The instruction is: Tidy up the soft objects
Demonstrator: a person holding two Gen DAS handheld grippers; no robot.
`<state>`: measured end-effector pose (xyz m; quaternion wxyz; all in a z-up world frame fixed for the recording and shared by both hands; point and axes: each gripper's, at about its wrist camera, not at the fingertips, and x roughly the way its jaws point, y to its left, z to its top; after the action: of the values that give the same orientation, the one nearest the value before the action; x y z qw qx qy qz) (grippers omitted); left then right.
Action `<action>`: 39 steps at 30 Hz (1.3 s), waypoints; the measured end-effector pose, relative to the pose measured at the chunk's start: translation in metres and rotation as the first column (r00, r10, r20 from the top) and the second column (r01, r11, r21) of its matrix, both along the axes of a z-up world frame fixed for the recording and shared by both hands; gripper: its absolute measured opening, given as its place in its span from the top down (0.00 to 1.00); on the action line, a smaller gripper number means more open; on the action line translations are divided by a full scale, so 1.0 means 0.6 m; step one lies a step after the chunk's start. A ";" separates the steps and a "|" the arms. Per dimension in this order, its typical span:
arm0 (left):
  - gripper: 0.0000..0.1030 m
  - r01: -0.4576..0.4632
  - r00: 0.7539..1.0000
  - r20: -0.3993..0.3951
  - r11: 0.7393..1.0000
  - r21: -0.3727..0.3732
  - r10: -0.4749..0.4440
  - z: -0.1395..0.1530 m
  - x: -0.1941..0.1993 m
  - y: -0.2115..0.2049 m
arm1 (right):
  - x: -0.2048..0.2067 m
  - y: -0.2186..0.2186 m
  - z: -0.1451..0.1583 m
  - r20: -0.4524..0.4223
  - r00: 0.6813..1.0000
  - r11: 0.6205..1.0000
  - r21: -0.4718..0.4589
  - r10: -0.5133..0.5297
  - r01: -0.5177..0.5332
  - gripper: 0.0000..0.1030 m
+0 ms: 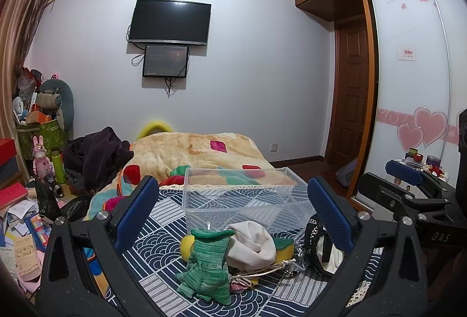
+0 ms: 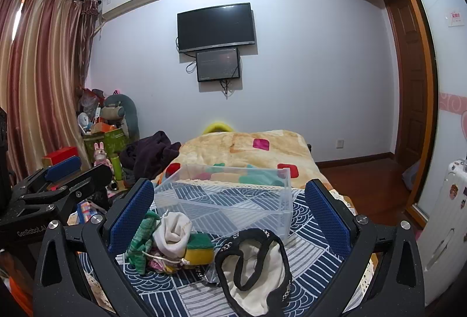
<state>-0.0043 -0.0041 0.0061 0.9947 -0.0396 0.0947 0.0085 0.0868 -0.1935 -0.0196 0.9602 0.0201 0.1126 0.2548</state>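
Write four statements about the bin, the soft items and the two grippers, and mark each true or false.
1. The clear plastic bin holds nothing. True.
2. The left gripper is shut on the green knitted piece. False: its jaws are wide open, holding nothing.
3. The white cloth lies against the yellow-green sponge. True.
4. The right gripper holds the black-trimmed cloth. False: it is open; the cloth lies on the patterned mat.
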 end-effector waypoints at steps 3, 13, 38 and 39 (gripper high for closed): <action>0.00 0.000 1.000 0.003 1.000 0.003 0.000 0.002 -0.002 0.000 | -0.001 0.001 0.001 0.001 1.000 1.000 0.000 0.000 0.000 0.00; 0.00 -0.002 1.000 0.005 1.000 0.005 0.002 0.004 -0.002 0.000 | -0.008 0.006 0.006 0.004 1.000 1.000 0.001 0.002 -0.002 0.00; 0.00 -0.004 1.000 0.012 1.000 0.006 0.004 0.008 -0.006 0.000 | -0.008 0.006 0.005 0.006 1.000 1.000 0.004 0.003 -0.003 0.00; 0.00 -0.004 1.000 0.012 1.000 0.006 0.004 0.009 -0.006 0.000 | -0.007 0.008 0.007 0.006 1.000 1.000 0.003 0.004 -0.004 0.00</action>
<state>-0.0080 -0.0042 0.0112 0.9953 -0.0366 0.0885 0.0104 0.0823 -0.1888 -0.0151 0.9601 0.0207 0.1093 0.2567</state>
